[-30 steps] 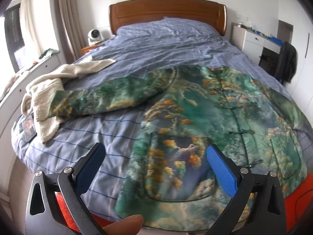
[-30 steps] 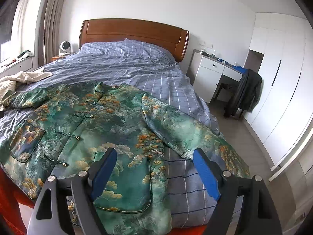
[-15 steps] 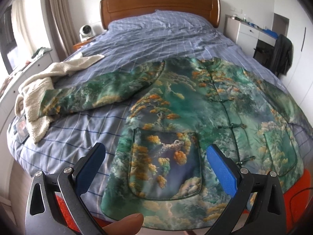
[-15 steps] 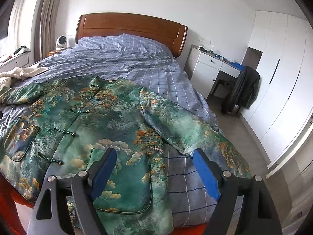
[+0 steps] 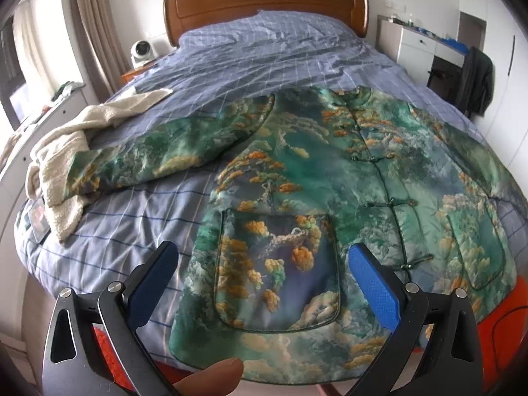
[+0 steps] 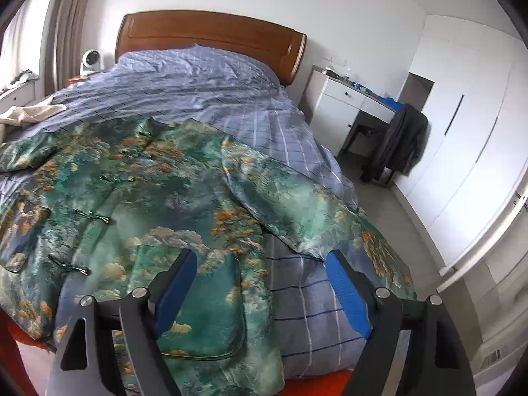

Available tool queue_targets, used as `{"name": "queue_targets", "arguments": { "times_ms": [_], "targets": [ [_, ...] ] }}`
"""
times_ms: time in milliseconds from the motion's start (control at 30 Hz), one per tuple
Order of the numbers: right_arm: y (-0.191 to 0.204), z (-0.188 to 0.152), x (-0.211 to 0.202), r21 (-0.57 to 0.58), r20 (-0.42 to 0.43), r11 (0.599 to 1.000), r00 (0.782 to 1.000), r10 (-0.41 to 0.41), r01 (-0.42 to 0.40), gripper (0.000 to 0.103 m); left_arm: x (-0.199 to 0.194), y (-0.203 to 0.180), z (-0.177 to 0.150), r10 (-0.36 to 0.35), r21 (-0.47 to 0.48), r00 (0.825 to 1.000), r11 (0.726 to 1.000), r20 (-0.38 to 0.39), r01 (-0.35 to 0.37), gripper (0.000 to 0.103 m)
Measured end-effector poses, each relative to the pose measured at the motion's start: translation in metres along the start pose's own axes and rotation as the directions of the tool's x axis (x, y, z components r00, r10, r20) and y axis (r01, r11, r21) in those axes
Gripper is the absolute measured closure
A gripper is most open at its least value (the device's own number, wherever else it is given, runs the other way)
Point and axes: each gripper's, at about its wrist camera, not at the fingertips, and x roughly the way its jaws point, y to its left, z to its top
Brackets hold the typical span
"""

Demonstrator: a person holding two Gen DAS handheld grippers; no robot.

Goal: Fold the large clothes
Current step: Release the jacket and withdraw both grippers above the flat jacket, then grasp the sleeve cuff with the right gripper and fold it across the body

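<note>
A large green patterned jacket (image 5: 330, 171) with orange tree prints and knot buttons lies flat, front up, on the foot half of the bed, both sleeves spread out. It also shows in the right wrist view (image 6: 138, 204). My left gripper (image 5: 264, 274) is open and empty, held above the jacket's left patch pocket (image 5: 277, 270) near the hem. My right gripper (image 6: 260, 280) is open and empty above the jacket's right side, between its right pocket (image 6: 201, 310) and right sleeve (image 6: 297, 211).
The bed (image 5: 264, 52) has a blue checked cover and a wooden headboard (image 6: 211, 39). A cream fleece garment (image 5: 66, 151) lies at the bed's left edge, touching the left sleeve. A white desk (image 6: 349, 105) and a chair with a dark coat (image 6: 399, 138) stand to the right.
Both grippers have shifted relative to the bed, with the jacket now sitting higher and more centred in the views. Both stay open and empty. The jacket has not moved.
</note>
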Motion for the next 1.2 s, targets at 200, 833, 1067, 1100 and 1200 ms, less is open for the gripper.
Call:
{"name": "queue_targets", "arguments": {
  "times_ms": [200,833,1067,1100,1200],
  "targets": [
    [-0.018,0.004,0.012,0.010,-0.061,0.994,0.992,-0.109,0.109,0.021,0.003,0.001,-0.008,-0.005,0.002,1.000,1.000,-0.010,0.005,0.000],
    [-0.043,0.007,0.011,-0.027,-0.060,0.963,0.962,-0.268,0.266,0.021,0.007,-0.008,-0.010,-0.051,-0.001,0.998,0.999,-0.037,0.051,0.000],
    [-0.093,-0.006,0.028,0.072,-0.055,0.973,0.975,-0.215,0.218,0.021,0.006,-0.001,-0.014,-0.034,-0.004,0.999,0.999,-0.039,0.034,0.000],
    [-0.119,-0.013,0.036,0.172,-0.069,0.969,0.983,-0.170,0.179,0.021,0.006,0.001,-0.015,-0.029,-0.007,0.999,1.000,-0.041,0.029,0.000],
    [-0.198,-0.048,0.058,0.526,-0.083,0.849,0.996,-0.011,0.054,0.021,0.009,0.006,-0.018,-0.020,-0.019,0.998,1.000,-0.054,0.019,0.000]
  ]
}}
